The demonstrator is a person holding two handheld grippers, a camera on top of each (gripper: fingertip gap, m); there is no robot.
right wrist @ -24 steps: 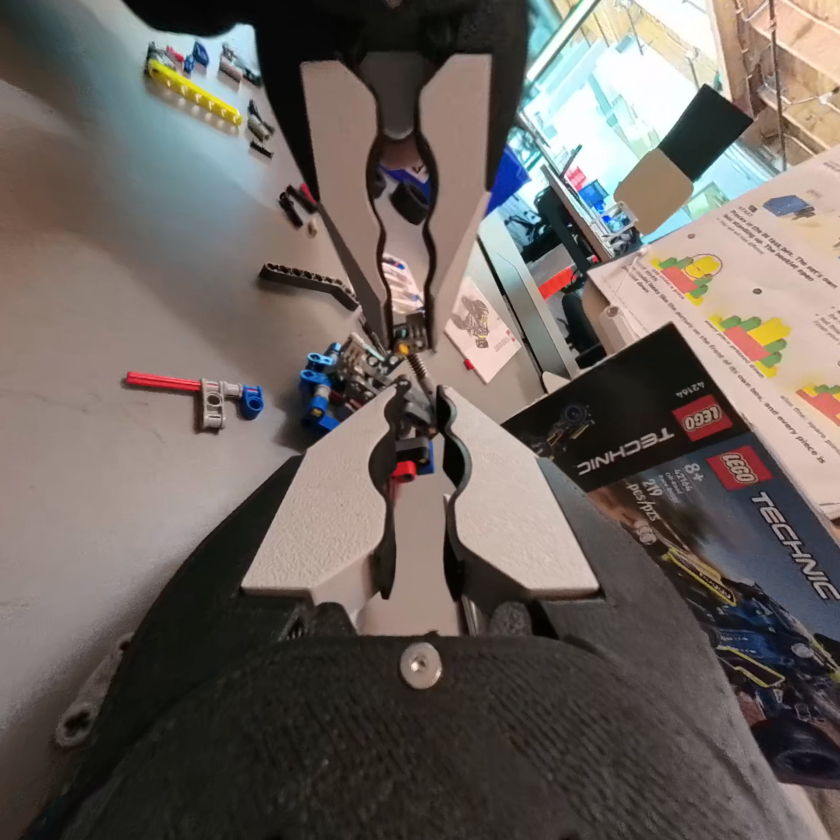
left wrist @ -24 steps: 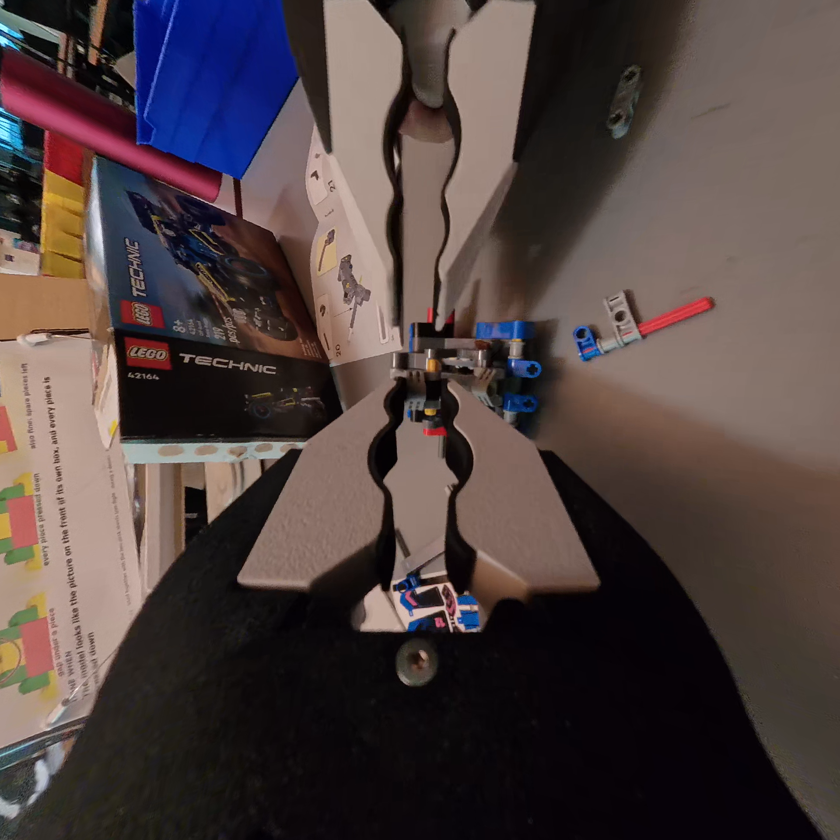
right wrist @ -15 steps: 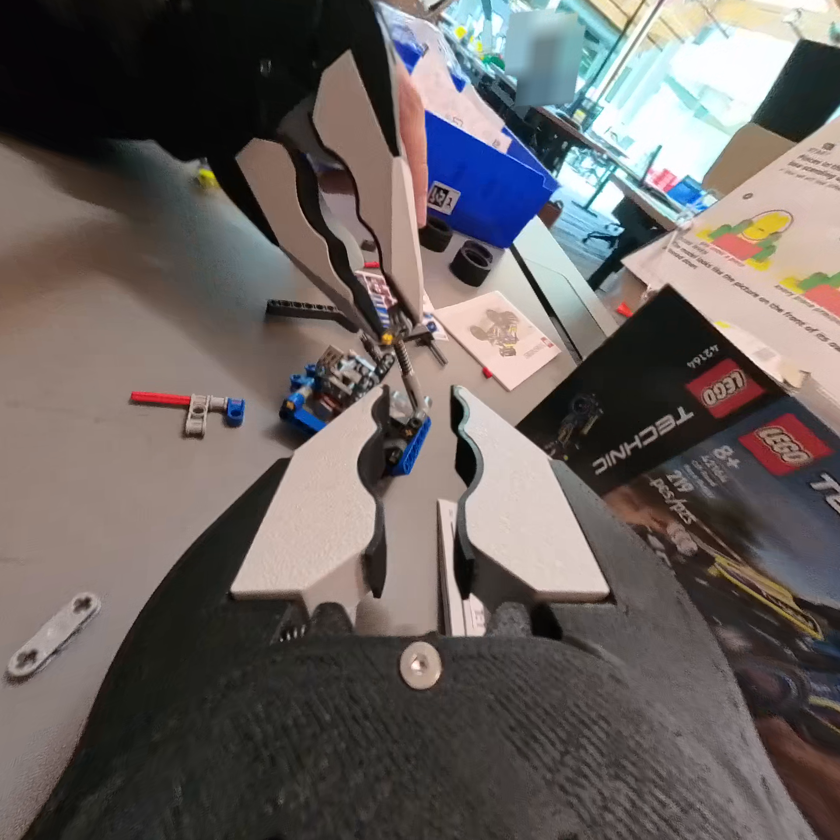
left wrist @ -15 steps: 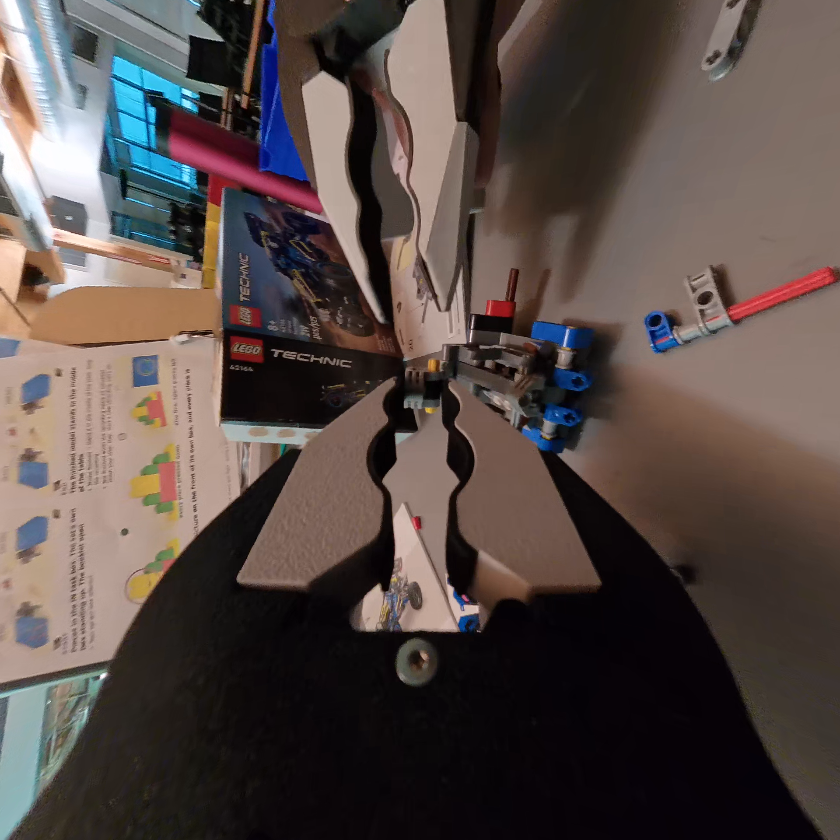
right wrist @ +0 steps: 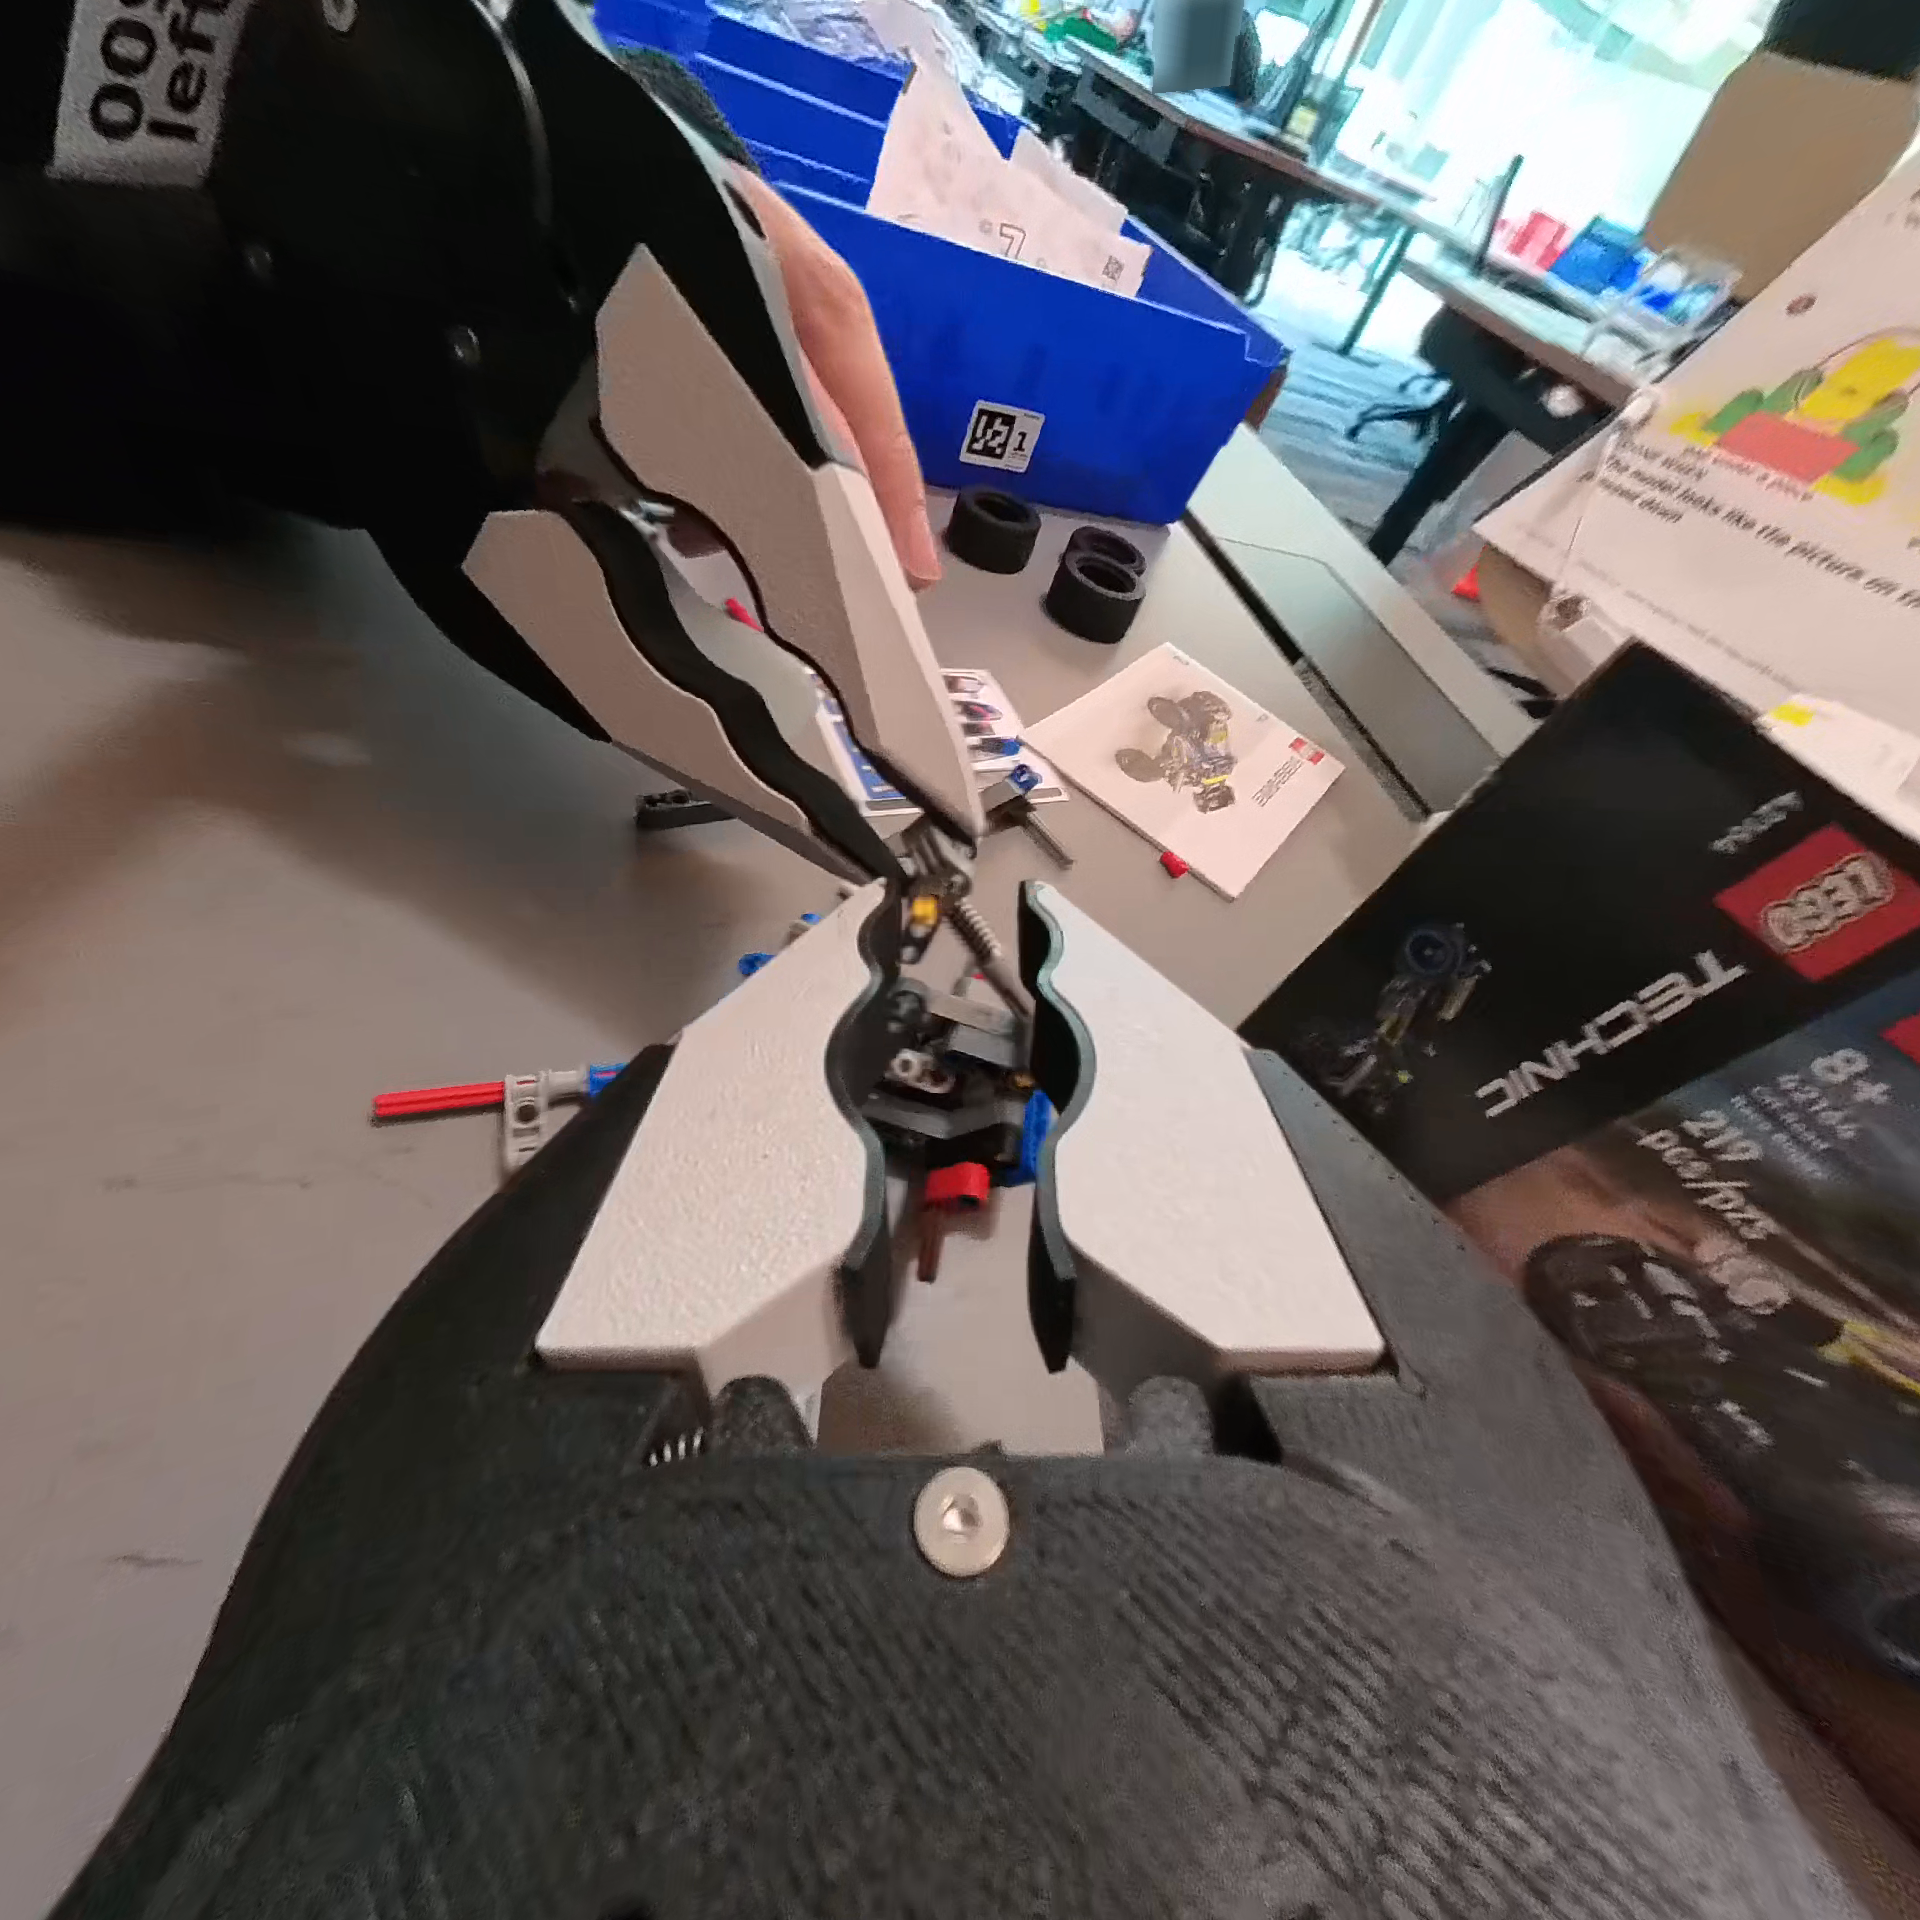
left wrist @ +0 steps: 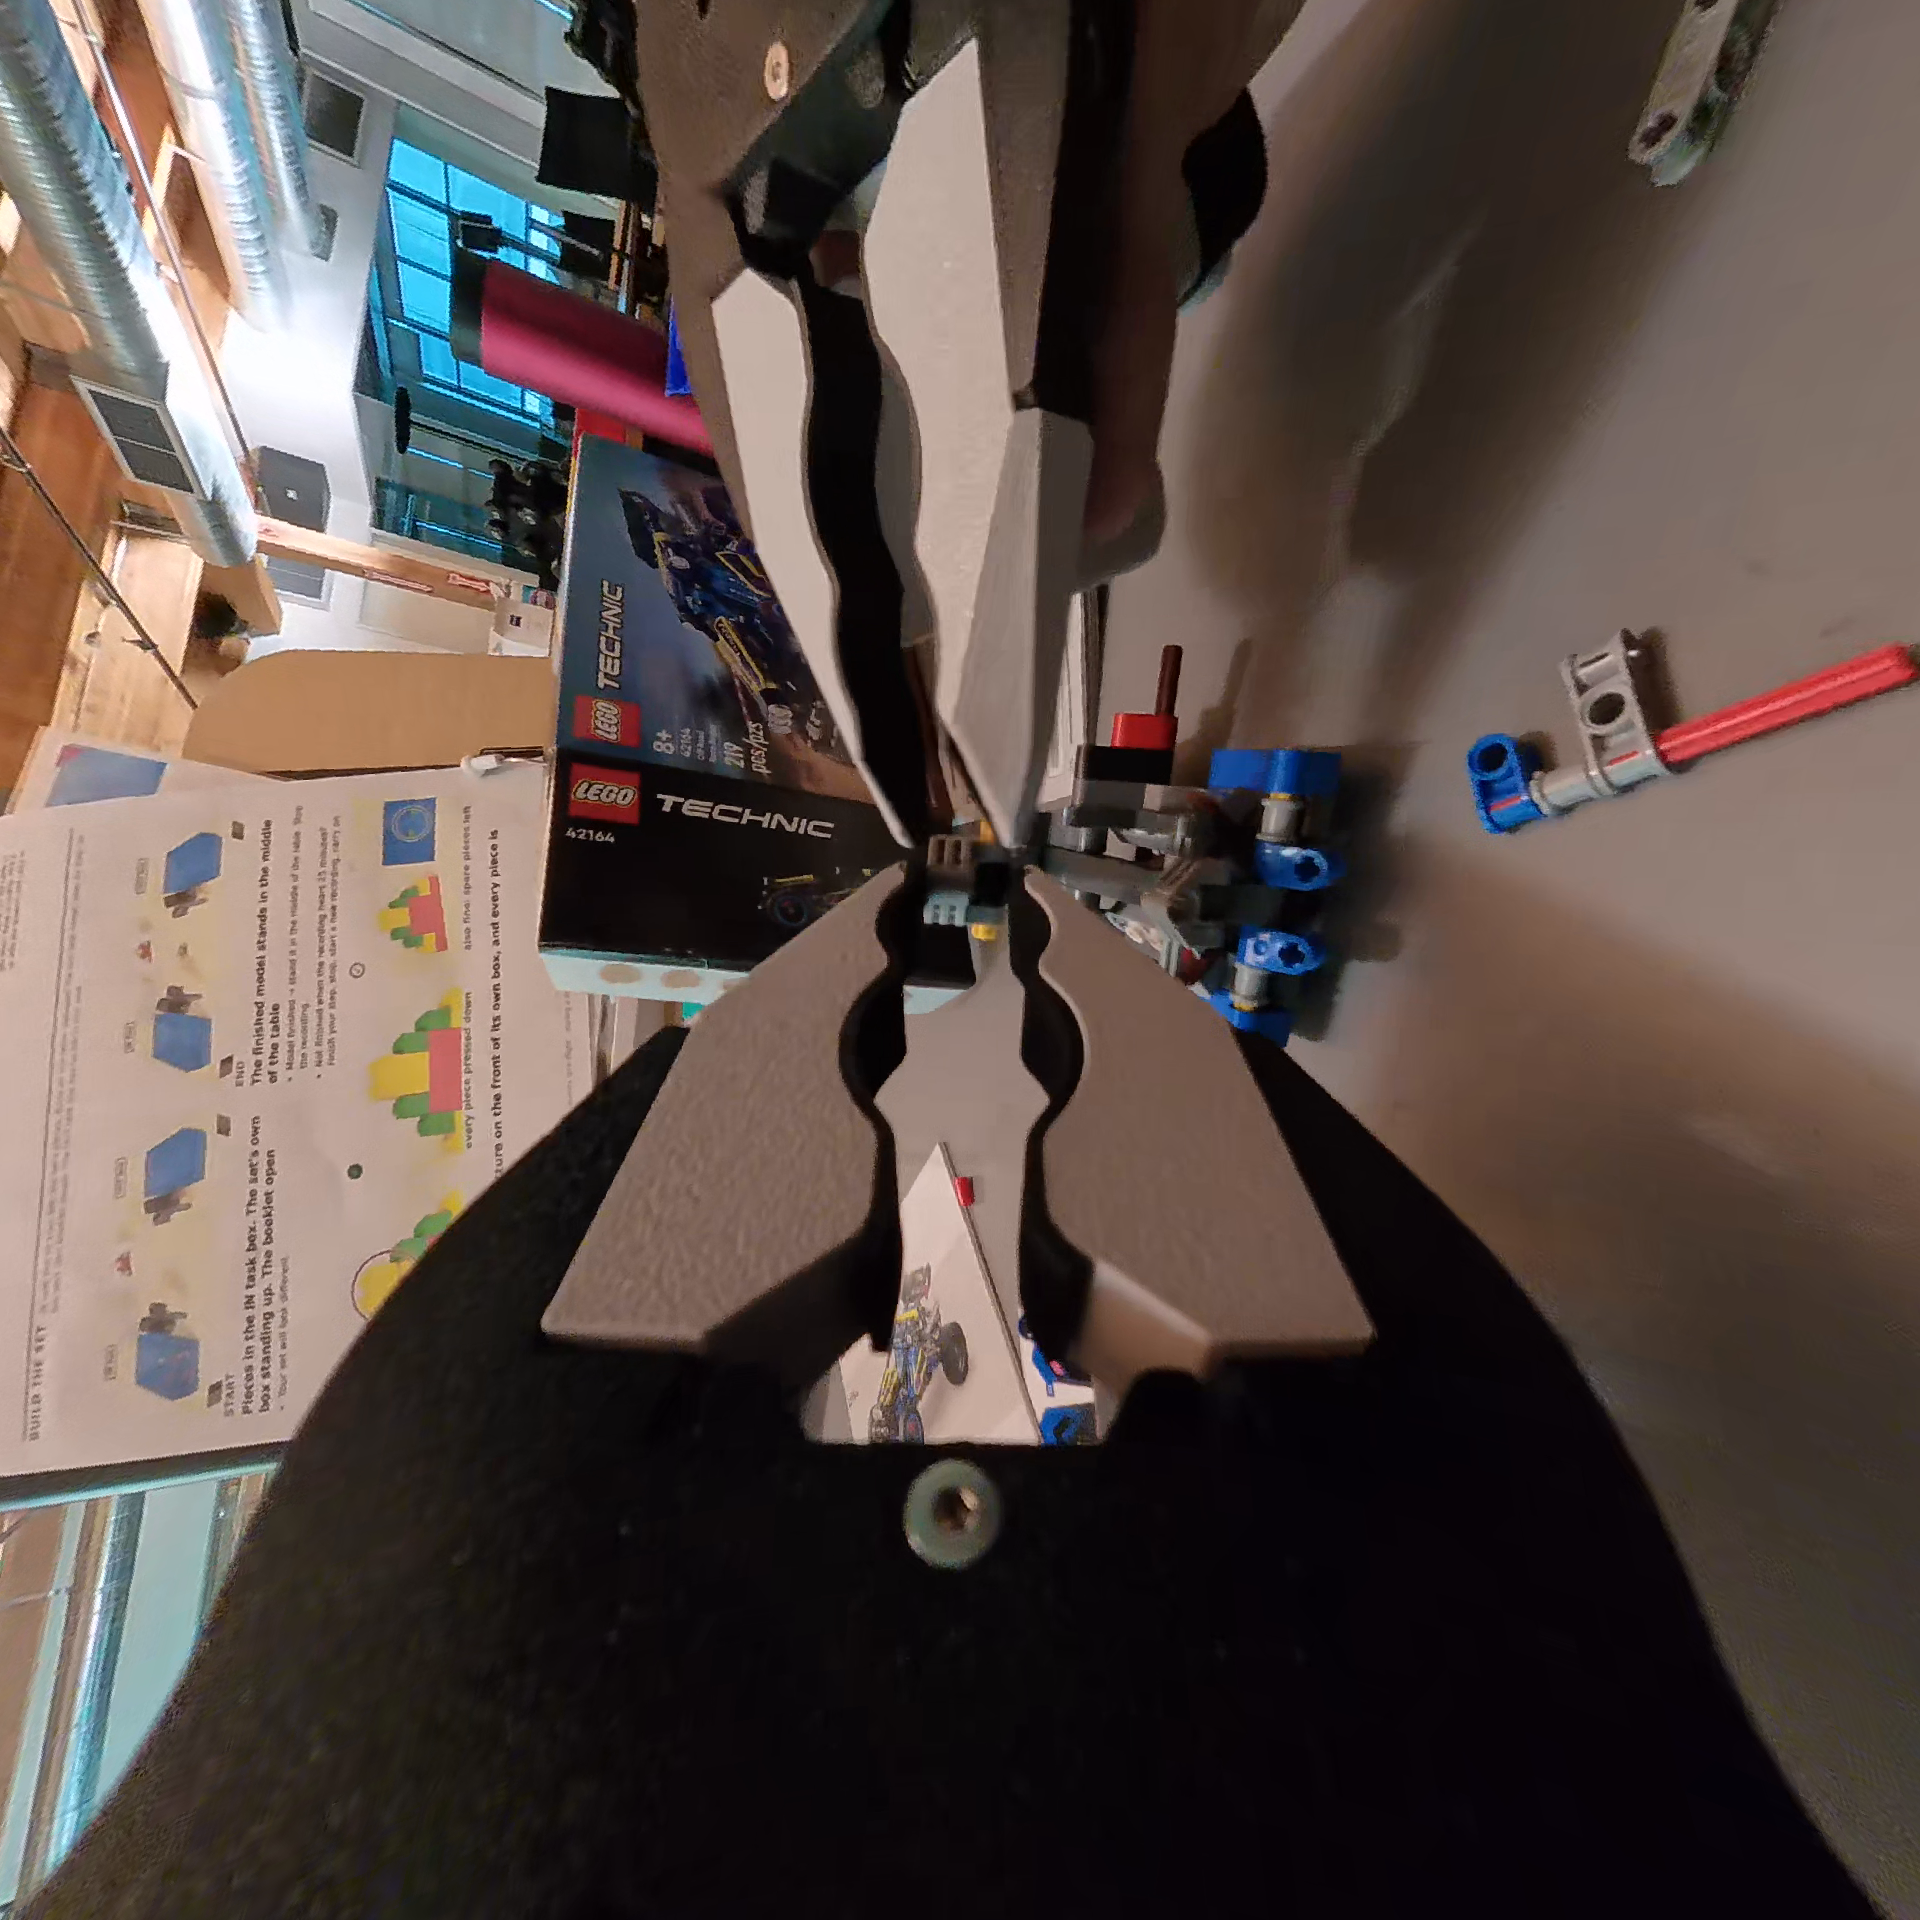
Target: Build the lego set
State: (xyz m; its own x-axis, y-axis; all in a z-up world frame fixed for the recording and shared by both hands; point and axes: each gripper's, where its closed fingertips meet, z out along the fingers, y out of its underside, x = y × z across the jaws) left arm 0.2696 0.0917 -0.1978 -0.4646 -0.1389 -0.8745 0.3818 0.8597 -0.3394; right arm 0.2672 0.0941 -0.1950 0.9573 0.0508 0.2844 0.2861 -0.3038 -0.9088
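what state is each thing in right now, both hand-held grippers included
left hand-held gripper: shut on a small grey and black toy part
right hand-held gripper: open, fingers either side of the toy model, not pressing on it
toy model: partly built, resting on the table
red rod with grey and blue connectors: lying flat, apart from the model
set box: standing
booklet: closed, flat
three black tyres: loose, unmounted
blue bin: open, papers inside

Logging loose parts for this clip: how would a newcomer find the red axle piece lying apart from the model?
On the grey table, look beyond the blue-and-grey model, away from the set box. The red axle piece lies alone there: a thin red rod plugged into a grey connector with a blue end.
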